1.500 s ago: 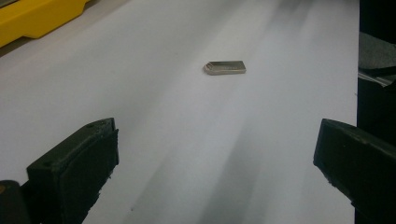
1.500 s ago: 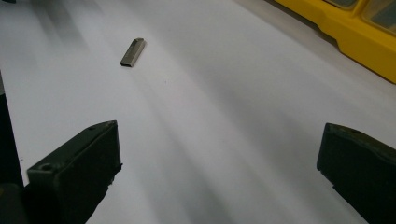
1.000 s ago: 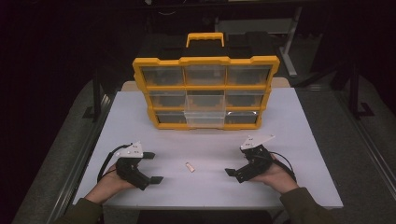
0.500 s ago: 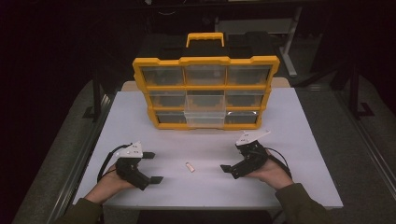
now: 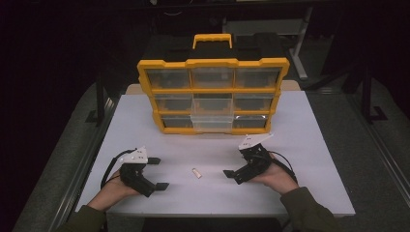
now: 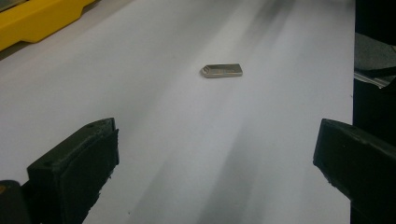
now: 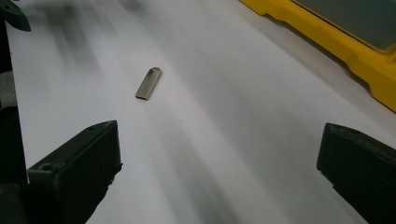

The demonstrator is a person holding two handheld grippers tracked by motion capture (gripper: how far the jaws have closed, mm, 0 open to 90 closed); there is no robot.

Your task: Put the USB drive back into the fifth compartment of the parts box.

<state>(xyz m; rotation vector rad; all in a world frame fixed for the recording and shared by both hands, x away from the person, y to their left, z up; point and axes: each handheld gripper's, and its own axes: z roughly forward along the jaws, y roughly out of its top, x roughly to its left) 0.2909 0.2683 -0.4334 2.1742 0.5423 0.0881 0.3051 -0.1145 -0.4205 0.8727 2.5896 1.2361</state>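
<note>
Both hand-held grippers, left (image 5: 157, 173) and right (image 5: 233, 165), rest jaws wide and empty (each facing inward) near the worktop's (image 5: 314, 159) front edge; the small metal USB stick (image 5: 196, 173) lies flat between them, touching neither.

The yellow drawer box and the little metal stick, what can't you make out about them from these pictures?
- Drawer box, high view: contents unreadable; clear fronts too small and dim.
- Drawer box, both gripper views: cut off by the frame edge.
- Metal stick: any markings too small to read; in the high view just a speck.
</note>
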